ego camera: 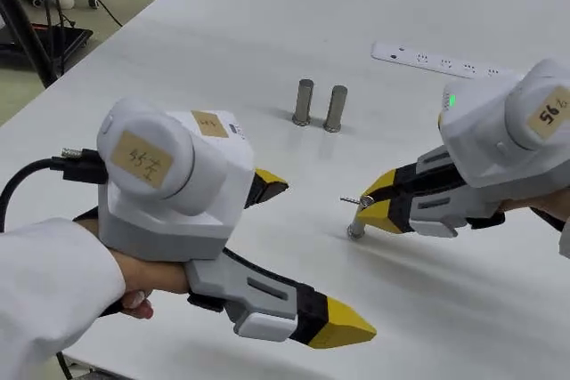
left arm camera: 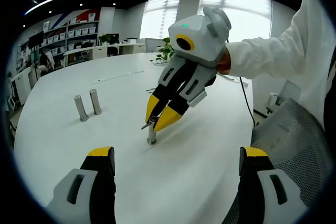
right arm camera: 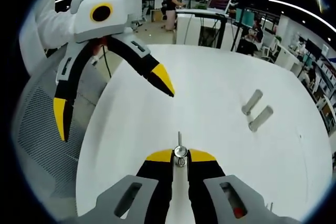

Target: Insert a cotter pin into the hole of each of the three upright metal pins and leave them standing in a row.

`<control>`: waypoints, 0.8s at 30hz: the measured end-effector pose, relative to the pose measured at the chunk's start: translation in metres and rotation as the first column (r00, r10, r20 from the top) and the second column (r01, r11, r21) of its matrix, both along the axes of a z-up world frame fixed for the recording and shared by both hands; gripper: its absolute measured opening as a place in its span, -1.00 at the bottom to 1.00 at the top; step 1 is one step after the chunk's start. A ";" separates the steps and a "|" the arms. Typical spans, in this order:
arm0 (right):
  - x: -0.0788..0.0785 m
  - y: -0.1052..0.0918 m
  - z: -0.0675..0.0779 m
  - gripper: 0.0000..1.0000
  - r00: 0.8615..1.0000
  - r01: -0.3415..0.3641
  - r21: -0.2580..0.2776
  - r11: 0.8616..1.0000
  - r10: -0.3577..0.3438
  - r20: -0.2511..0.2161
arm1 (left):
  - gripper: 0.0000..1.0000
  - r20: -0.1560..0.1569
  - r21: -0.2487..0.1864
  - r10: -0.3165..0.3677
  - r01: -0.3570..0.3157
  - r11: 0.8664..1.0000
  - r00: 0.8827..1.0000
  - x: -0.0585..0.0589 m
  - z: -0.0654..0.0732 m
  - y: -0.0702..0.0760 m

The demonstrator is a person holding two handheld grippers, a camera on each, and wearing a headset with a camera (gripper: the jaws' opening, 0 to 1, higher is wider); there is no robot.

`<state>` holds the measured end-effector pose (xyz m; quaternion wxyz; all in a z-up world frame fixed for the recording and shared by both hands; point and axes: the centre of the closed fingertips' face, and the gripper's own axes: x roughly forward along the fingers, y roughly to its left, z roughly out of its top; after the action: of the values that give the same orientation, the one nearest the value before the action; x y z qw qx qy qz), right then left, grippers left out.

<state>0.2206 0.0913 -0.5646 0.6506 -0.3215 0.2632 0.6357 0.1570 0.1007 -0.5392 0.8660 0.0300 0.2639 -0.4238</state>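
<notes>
Two upright metal pins (ego camera: pixel 304 101) (ego camera: pixel 336 109) stand side by side at the middle of the white table (ego camera: pixel 223 51); they also appear as the pair of pins (left arm camera: pixel 80 107) (left arm camera: pixel 95 101) and, tilted, as the same pins (right arm camera: pixel 252 102) (right arm camera: pixel 261 118). A third metal pin (ego camera: pixel 356 230) (left arm camera: pixel 152 132) stands nearer. My right gripper (ego camera: pixel 378 204) (right arm camera: pixel 180 157) is shut on a cotter pin (ego camera: pixel 352 200) (right arm camera: pixel 179 145) right at that pin's top; whether it passes through the hole I cannot tell. My left gripper (ego camera: pixel 312 255) (left arm camera: pixel 176 156) is held open with nothing in it, left of the third pin.
A white power strip (ego camera: pixel 445 61) lies at the back right of the table. A mesh office chair (left arm camera: pixel 294 145) stands by the table's edge. Shelves and desks line the room behind.
</notes>
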 end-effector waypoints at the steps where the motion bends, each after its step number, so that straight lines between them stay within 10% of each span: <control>1: 0.002 0.001 0.000 -0.92 1.000 -0.003 0.002 1.000 0.003 -0.004 | 0.96 0.001 -0.003 0.005 -0.005 1.000 1.000 0.001 0.000 0.001; 24: 0.005 0.014 0.001 -0.92 0.997 -0.074 -0.011 0.997 0.074 -0.033 | 0.94 -0.011 -0.033 0.016 -0.017 0.999 1.000 0.001 0.003 -0.001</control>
<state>0.2259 0.1048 -0.5636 0.6203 -0.3244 0.2654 0.6630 0.1581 0.0997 -0.5362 0.8685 0.0112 0.2615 -0.4210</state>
